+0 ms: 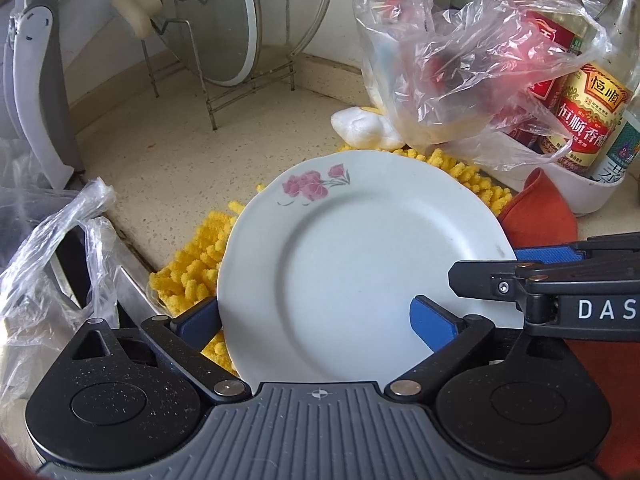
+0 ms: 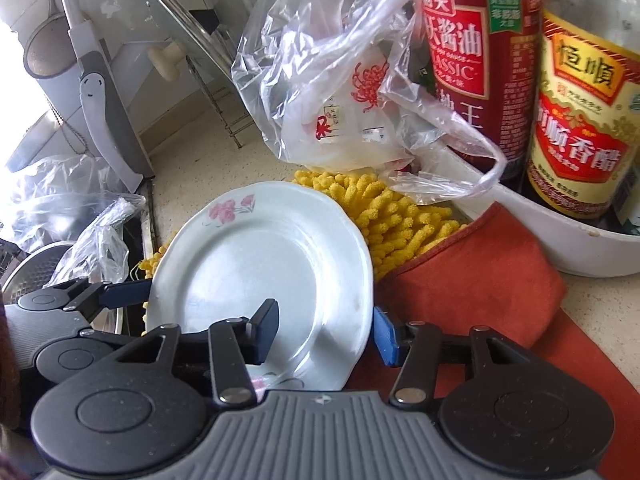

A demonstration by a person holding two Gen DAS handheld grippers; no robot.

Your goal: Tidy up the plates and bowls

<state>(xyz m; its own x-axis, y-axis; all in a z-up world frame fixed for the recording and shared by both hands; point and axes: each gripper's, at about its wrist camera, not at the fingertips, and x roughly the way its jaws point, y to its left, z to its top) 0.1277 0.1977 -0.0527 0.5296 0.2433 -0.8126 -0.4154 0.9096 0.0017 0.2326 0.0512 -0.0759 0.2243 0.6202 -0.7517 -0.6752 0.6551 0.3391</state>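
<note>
Plate [image 1: 360, 264] sits tilted on yellow mat [image 1: 192, 268] on the tabletop [image 1: 200, 152]. Left gripper [image 1: 316, 316] straddles its near rim, right gripper [image 2: 324, 328] straddles the right rim; both probably clamped for a two-handed lift, contact unclear. Cloth [image 2: 472, 280] lies beside.

A: Background items?
B: Yellow chenille mat [image 1: 192, 264] on speckled counter [image 1: 168, 152]; orange cloth [image 2: 472, 276] overlaps its edge. Clear plastic bag [image 2: 332, 80] slumps beside white tub [image 2: 560, 248] holding sauce bottles [image 2: 576, 128].
A: Rear?
B: Glass lid [image 1: 216, 20] upright in wire rack [image 1: 240, 92].
</note>
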